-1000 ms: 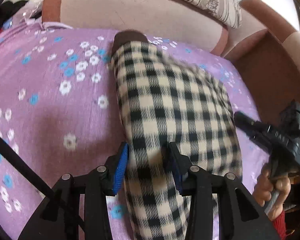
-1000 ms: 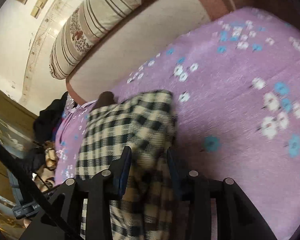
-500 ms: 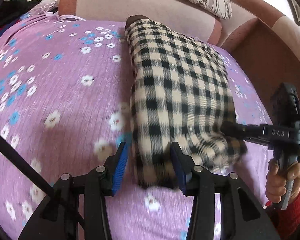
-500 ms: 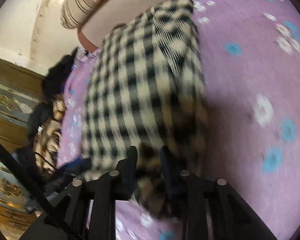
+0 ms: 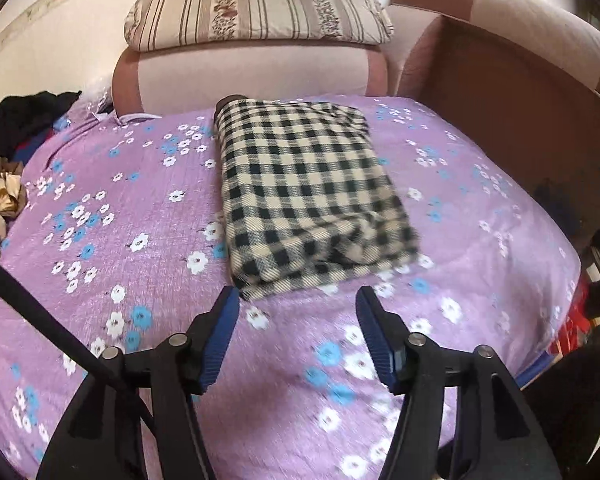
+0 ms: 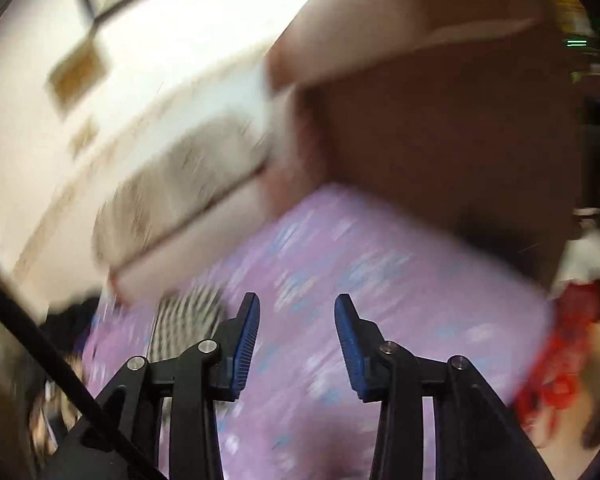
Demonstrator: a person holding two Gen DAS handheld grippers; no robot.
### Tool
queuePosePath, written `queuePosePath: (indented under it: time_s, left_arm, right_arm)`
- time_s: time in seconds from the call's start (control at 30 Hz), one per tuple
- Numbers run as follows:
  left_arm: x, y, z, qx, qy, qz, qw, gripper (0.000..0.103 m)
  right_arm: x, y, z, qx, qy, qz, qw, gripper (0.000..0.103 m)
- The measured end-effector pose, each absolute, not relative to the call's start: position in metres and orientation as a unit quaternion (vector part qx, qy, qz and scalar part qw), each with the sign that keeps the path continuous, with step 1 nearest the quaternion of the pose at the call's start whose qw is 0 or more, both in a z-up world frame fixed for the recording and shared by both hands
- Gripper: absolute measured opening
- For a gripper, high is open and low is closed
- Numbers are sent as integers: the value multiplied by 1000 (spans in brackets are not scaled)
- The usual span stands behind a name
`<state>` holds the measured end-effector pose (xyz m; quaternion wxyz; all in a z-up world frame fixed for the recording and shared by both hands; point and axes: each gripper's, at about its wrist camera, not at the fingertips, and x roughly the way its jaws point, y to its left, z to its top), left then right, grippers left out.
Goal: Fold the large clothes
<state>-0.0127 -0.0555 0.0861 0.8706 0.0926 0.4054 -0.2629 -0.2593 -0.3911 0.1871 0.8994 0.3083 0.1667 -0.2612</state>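
A black-and-cream checked garment [image 5: 308, 188] lies folded in a long rectangle on the purple flowered sofa cover [image 5: 120, 208], its near edge slightly rumpled. My left gripper [image 5: 296, 300] is open and empty, just in front of that near edge, above the cover. My right gripper [image 6: 296, 304] is open and empty, raised and turned towards the sofa's right arm. The right wrist view is blurred; the garment [image 6: 184, 320] shows there only as a small patch left of the fingers.
A striped pillow [image 5: 256, 8] lies on the sofa back. The brown sofa arm [image 5: 512, 92] bounds the right side. A pile of dark and patterned clothes [image 5: 8, 160] sits at the far left. Red fabric [image 5: 572, 328] hangs at the right front edge.
Both grippers have opened and let go of the checked garment, which now lies flat. Both have pulled back; the right one has swung up and right.
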Motion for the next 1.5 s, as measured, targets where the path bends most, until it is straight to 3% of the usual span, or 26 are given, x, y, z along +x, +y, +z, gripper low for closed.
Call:
queuePosePath:
  time_s: [0.07,0.2,0.4,0.53,0.67,1.13,1.5]
  left_arm:
    - [-24,-57,92,96,400,-256,875,64]
    - [-44,-60,98,94,390,-243,883,73]
    - [-57,-66,110,93,376,-227,893,75]
    - [-69,-60,128,75,322,-209,920,84]
    - [-81,-44,149,57,259,-186,946,102]
    - [-101,17,174,19,164,-133,977,103]
    - [-40,-19,156,58,216,-156,962,103]
  right_arm:
    - [-310,-398,216,315,103,-308,892,46]
    - [-386,-400,264,280,-9,-399,873,63]
    - [-437,-420,291,267,-65,-458,845,67]
    - [-407,-412,267,258,-9,-434,863,67]
    - [-362,-392,230,261,67,-366,891,67]
    - [-154,-244,149,171,230,-156,945,67]
    - [-56,-204,111,73,272,-147,948,71]
